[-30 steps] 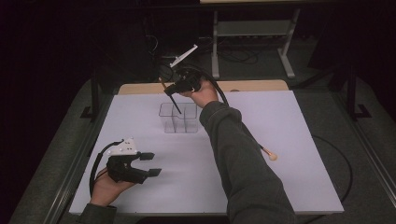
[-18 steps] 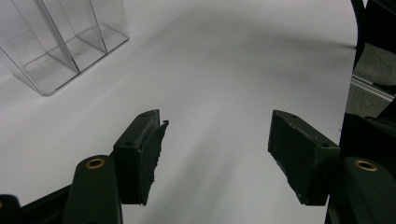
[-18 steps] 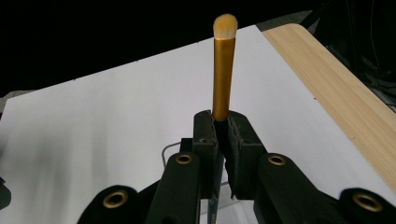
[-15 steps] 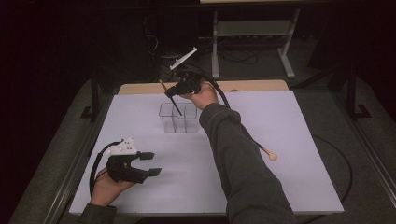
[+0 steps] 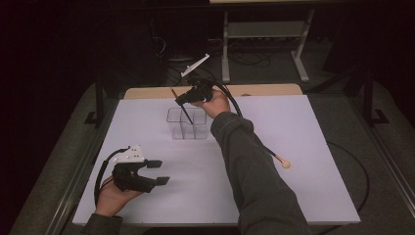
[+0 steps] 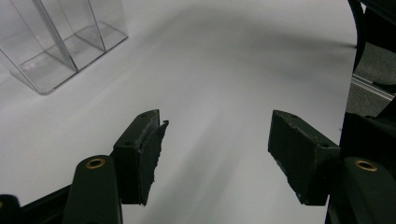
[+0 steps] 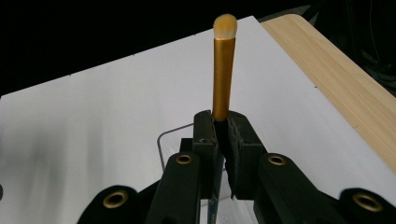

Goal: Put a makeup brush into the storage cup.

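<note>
Right gripper (image 7: 222, 133) clamps brush (image 7: 222, 70), seemingly over organizer (image 5: 187, 123).

Two makeup brushes (image 5: 182, 105) (image 5: 277, 157); one clear organizer (image 5: 187, 123); two grippers (image 5: 159, 172) (image 5: 179, 102).

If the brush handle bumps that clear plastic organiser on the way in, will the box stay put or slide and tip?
The clear plastic compartment organiser looks thin-walled and holds nothing except the brush tip, so it is probably light and may slide on the smooth white table sheet. Tipping seems less likely, since it looks wider than tall. The gold-ferruled makeup brush in the right gripper looks rigid, so a bump would transfer.
</note>
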`<state>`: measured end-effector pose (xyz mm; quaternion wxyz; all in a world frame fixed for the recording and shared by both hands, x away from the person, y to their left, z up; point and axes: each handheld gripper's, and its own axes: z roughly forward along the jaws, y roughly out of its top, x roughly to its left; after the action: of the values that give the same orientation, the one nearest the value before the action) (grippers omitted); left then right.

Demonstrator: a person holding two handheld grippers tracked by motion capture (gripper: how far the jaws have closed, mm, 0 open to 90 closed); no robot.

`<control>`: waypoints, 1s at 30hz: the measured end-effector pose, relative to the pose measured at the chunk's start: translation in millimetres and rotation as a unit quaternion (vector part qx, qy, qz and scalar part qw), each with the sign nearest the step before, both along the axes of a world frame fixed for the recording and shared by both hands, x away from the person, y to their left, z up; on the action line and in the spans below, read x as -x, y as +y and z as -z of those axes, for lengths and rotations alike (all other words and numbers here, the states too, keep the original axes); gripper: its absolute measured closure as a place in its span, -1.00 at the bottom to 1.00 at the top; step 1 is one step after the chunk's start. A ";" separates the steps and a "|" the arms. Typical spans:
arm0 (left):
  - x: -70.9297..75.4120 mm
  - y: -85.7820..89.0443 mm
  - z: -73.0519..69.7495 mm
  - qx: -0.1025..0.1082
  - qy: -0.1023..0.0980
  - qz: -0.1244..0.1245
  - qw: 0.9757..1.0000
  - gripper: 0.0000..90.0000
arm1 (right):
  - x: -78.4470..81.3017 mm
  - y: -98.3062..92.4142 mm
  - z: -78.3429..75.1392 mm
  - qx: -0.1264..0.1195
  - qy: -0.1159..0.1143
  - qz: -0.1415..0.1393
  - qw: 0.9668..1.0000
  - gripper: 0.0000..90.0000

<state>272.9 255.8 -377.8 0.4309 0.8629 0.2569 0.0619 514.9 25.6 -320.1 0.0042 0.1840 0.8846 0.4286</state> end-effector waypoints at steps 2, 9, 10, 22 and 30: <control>0.3 -0.4 0.2 0.001 0.005 0.001 1.000 -0.23 | 0.6 -0.2 0.7 -0.005 0.002 0.001 1.000 0.82; 0.4 0.6 -0.5 0.002 0.002 0.000 1.000 -0.23 | 1.1 -2.1 3.8 -0.011 0.002 0.004 1.000 0.82; 0.3 0.6 -0.4 0.002 0.003 0.000 1.000 -0.23 | 1.6 -2.4 4.5 -0.009 0.005 0.004 1.000 0.82; 0.4 0.8 -0.5 0.000 0.001 0.001 1.000 -0.23 | 2.9 -3.3 12.0 -0.009 0.006 0.007 1.000 0.82; 0.2 1.8 0.2 0.002 0.004 -0.002 1.000 -0.23 | 4.6 -4.1 16.8 -0.008 0.007 0.012 1.000 0.82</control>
<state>272.7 257.6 -377.9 0.4316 0.8617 0.2603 0.0592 510.3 21.5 -336.9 0.0016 0.1975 0.8789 0.4343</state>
